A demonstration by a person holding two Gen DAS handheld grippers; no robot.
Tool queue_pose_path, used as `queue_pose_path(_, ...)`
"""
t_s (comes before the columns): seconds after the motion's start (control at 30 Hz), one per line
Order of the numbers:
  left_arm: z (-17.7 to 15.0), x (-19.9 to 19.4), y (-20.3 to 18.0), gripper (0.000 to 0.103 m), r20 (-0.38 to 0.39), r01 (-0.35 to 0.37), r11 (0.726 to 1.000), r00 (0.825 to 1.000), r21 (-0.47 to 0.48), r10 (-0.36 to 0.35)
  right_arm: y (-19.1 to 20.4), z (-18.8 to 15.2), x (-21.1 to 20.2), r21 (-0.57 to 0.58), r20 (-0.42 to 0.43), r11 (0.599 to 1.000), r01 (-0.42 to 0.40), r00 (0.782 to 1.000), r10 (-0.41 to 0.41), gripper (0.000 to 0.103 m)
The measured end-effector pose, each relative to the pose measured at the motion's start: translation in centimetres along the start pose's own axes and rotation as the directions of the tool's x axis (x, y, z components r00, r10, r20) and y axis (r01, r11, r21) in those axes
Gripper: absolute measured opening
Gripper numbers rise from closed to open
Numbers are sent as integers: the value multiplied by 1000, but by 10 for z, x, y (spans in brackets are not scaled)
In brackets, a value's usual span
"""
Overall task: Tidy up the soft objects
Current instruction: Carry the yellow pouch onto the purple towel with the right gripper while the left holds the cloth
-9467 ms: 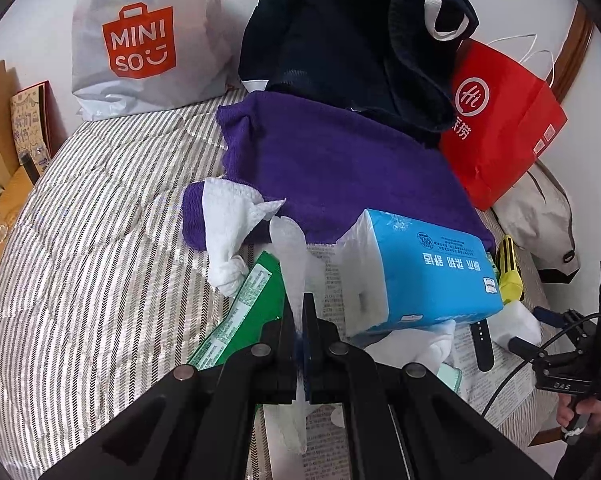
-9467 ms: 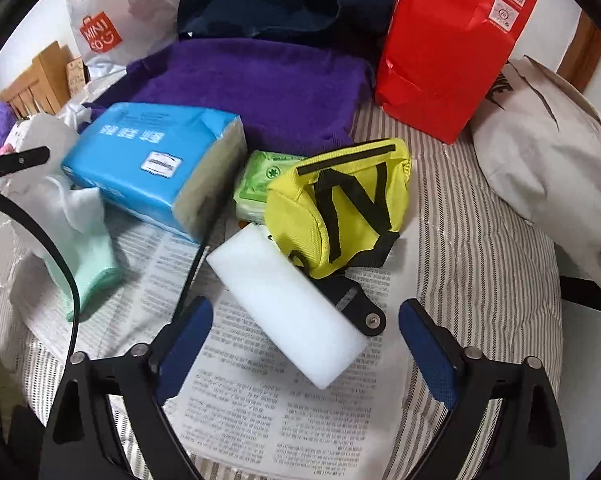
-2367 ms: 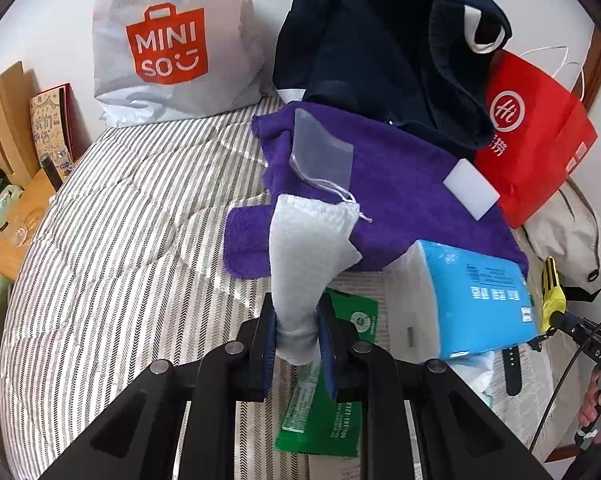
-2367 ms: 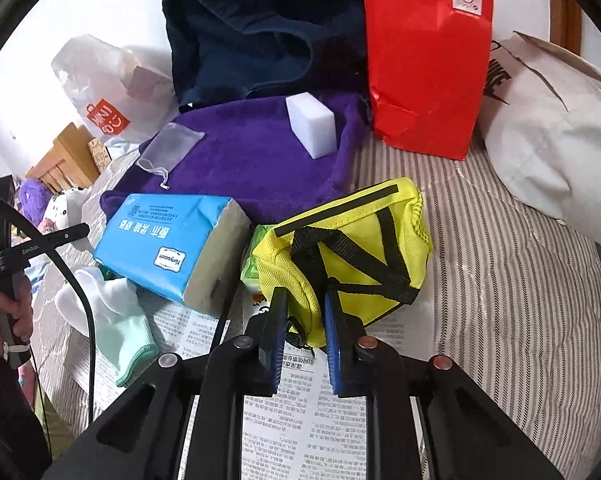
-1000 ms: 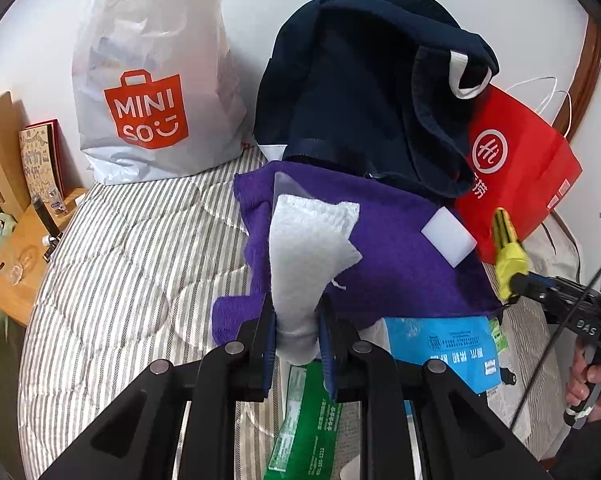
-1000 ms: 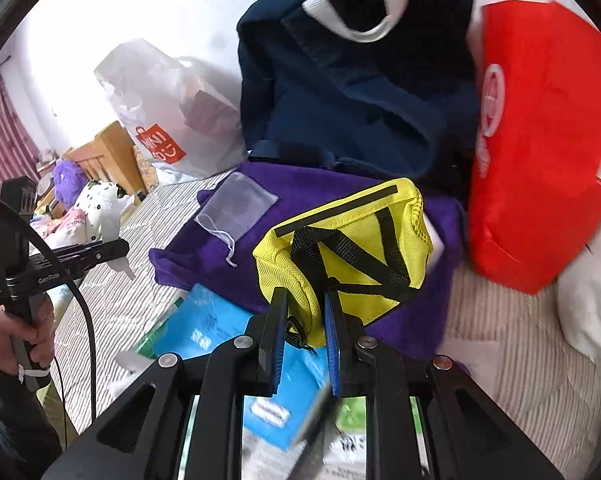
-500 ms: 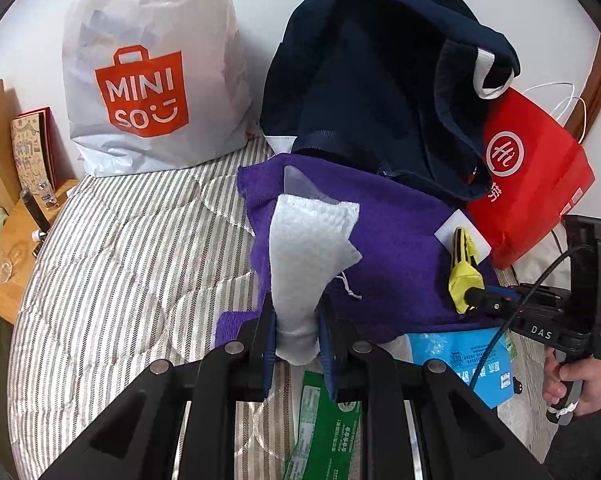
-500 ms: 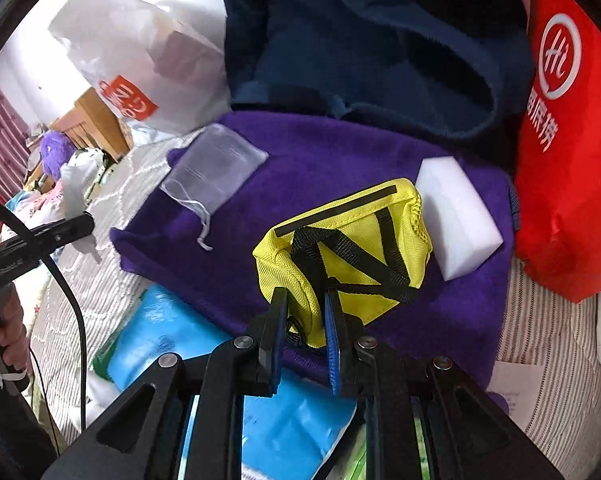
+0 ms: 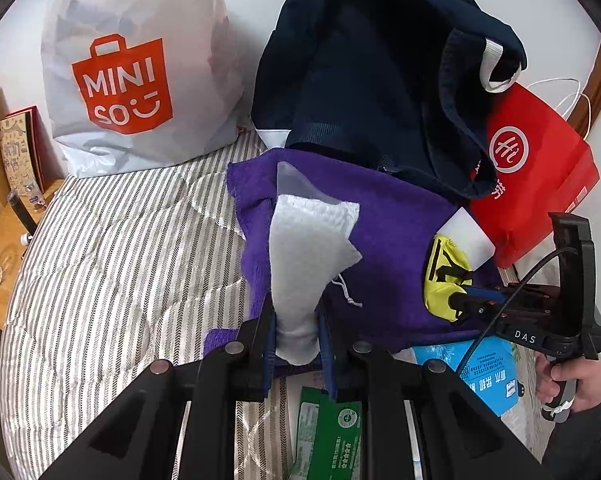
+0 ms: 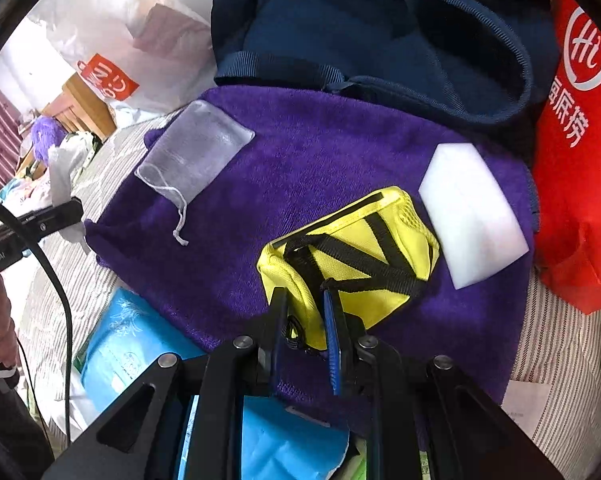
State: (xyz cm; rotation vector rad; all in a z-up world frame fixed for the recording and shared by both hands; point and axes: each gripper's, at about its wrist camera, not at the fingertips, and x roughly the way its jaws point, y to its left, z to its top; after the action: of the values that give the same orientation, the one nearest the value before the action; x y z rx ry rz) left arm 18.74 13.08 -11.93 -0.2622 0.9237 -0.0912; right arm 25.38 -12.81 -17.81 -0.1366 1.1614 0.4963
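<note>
We read the setting as a home bedroom. The work surface is a bed with a striped quilted cover [image 9: 112,264]. Along the far wall stand a white shopping bag [image 9: 136,64], a navy backpack [image 9: 380,80] and a red paper bag [image 9: 536,184]. To the left we note a wooden bedside table [image 9: 4,248] holding small items.
</note>
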Motion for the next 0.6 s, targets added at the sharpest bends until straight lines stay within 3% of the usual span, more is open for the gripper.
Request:
queue_pose_path(0.13, 3, 1, -1, 18, -1, -4, 1000, 1000, 3, 4, -2, 1, -2, 2, 2, 1000, -10, 1000, 10, 23)
queue_pose_path(0.23, 9, 0, -4, 18, 3, -6, 1000, 1000, 18, 6, -4, 2, -9, 9, 17, 1000, -7, 1000, 7, 47)
queue_pose_path(0.4, 17, 8, -12, 18, -7, 28, 999, 1000, 34, -27, -10, 2, -26, 36, 67, 999, -11, 998, 8, 48)
queue_pose_path(0.6, 19, 40, -20, 18, -71, 17, 998, 997, 53, -13, -21, -8, -52, 88, 121, 996, 2, 993, -13, 48)
